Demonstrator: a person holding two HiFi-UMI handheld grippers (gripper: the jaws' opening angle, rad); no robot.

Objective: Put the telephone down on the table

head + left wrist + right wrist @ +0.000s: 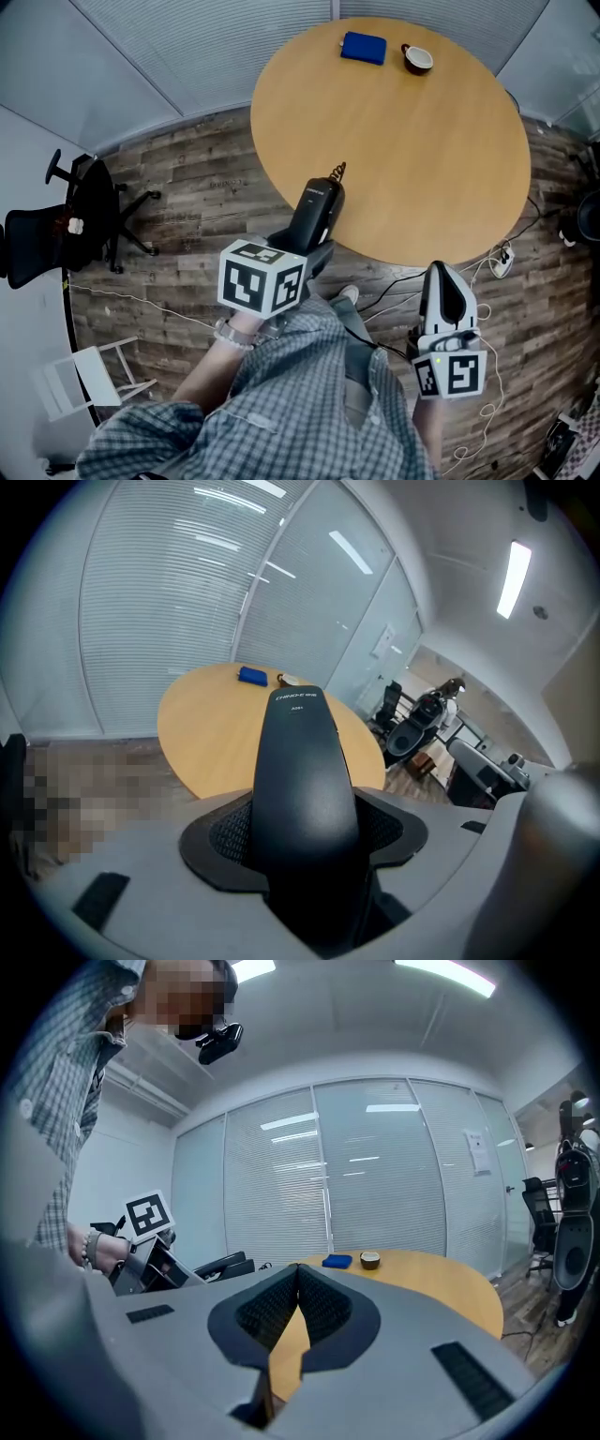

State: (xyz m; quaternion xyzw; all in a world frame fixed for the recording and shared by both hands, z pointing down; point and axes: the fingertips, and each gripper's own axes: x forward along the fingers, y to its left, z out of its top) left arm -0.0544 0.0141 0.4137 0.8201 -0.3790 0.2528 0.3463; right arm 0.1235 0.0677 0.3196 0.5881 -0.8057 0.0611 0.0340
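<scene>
A black telephone handset is clamped in my left gripper, held in the air with its far end over the near edge of the round wooden table. In the left gripper view the telephone fills the middle between both pads and points at the table. A short coiled cord sticks out of its far end. My right gripper hangs lower right, off the table, shut with nothing in it; its pads meet at the tips.
A blue flat object and a small cup sit at the table's far side. A black office chair stands left, a white folding frame lower left. Cables and a power strip lie on the wood floor.
</scene>
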